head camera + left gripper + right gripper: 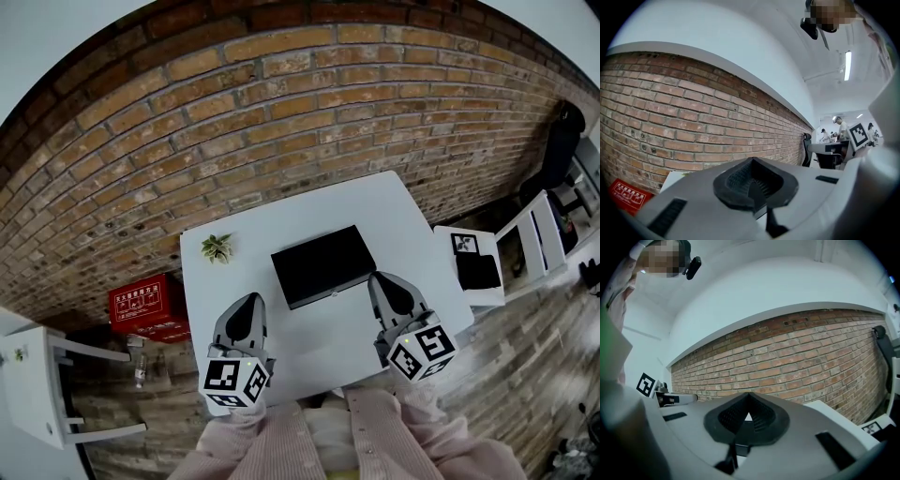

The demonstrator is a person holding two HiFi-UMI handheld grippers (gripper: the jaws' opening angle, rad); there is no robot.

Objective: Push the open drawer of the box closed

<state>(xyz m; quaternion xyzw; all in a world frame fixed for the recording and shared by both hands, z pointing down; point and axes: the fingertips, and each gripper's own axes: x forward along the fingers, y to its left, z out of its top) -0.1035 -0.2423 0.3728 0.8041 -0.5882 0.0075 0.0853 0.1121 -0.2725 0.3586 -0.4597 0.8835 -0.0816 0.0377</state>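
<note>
Black box (322, 265): whether open or shut can't be told from above. Red case (147, 305) print too small. Distant people (841, 126) tiny, blurry.

Head view above table (319, 342), gripper views level, all sharing brick wall (281, 112)

The box (323, 265) is lying flat near the middle of the white worktop (394, 202). It is black, thin and wide, shaped like a long rectangle. It is sitting a little crooked, with its right end turned further toward the brick wall. Its long front side is facing the person. A tiny pale dot (333, 293) is showing on that front edge. From above, it is hard to tell whether the drawer is sticking out.
</note>
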